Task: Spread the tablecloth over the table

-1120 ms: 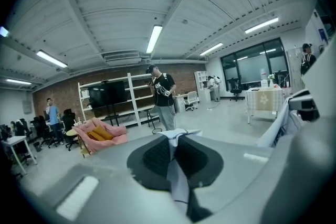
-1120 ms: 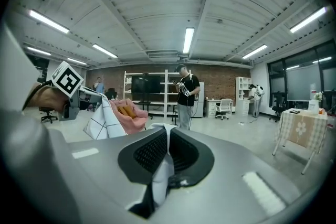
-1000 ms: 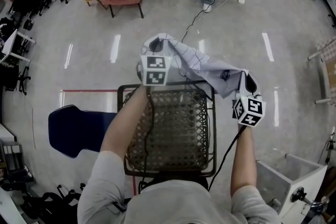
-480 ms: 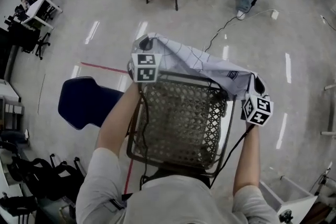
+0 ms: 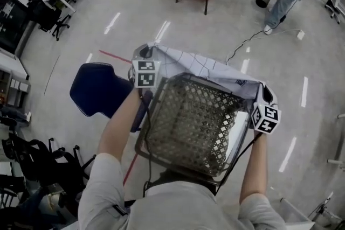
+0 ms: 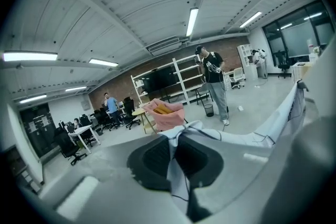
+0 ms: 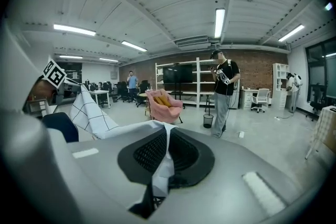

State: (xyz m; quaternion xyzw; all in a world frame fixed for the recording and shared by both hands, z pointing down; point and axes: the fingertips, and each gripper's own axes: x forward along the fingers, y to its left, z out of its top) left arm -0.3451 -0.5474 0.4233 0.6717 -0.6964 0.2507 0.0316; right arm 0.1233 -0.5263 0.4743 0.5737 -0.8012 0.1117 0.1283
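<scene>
Left tool (image 6: 176, 155) clenched on one end of the tablecloth (image 5: 207, 68), right tool (image 7: 167, 152) clenched on the other. White grid-lined cloth stretches between them along the far edge of the lattice-top counter (image 5: 188, 121); top mostly bare.

- Bright and even, from ceiling tubes (image 6: 192, 21) overhead (long white strips).
- Streaky glare on glossy floor (image 5: 116, 23).
- Heavily bent at edges, dark round corners in both gripper views.
- Soft and unfocused up close on left gripper (image 6: 176, 152); sharp farther off.
</scene>
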